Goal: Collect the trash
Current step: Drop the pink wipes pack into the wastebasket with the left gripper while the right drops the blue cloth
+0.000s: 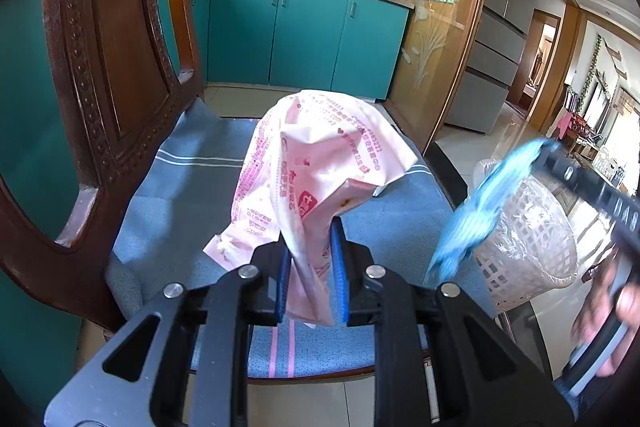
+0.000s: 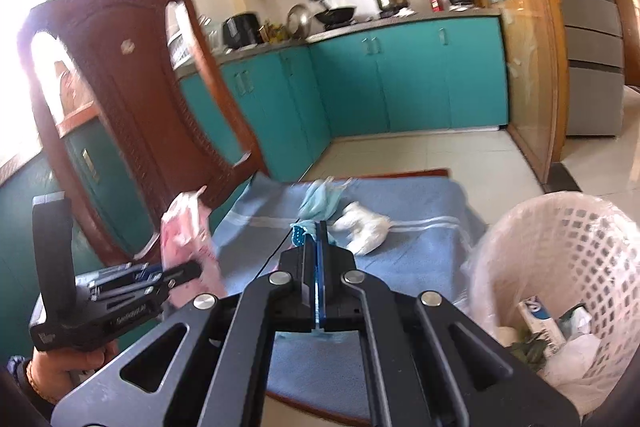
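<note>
My left hand-held gripper (image 1: 310,267) pinches a crinkled pink printed plastic wrapper (image 1: 320,163) above the blue cloth-covered chair seat (image 1: 192,187); its lower end hides between the pads. My right hand-held gripper (image 2: 319,239) is pressed together on a motion-blurred blue face mask (image 2: 320,205). A crumpled white tissue (image 2: 366,227) lies near the seat's far edge. The lined white lattice plastic basket (image 2: 580,239) stands beside the seat's right edge, partly cut off.

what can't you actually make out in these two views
- The blue mask held by the right gripper: motion-blurred in the left wrist view, mostly hidden behind the fingers in the right wrist view.
- Print on the pink bag in the left gripper: too small to read.
- Bottom of the white basket: cut off by the edge.
- White wad on the chair cushion: material unclear.
</note>
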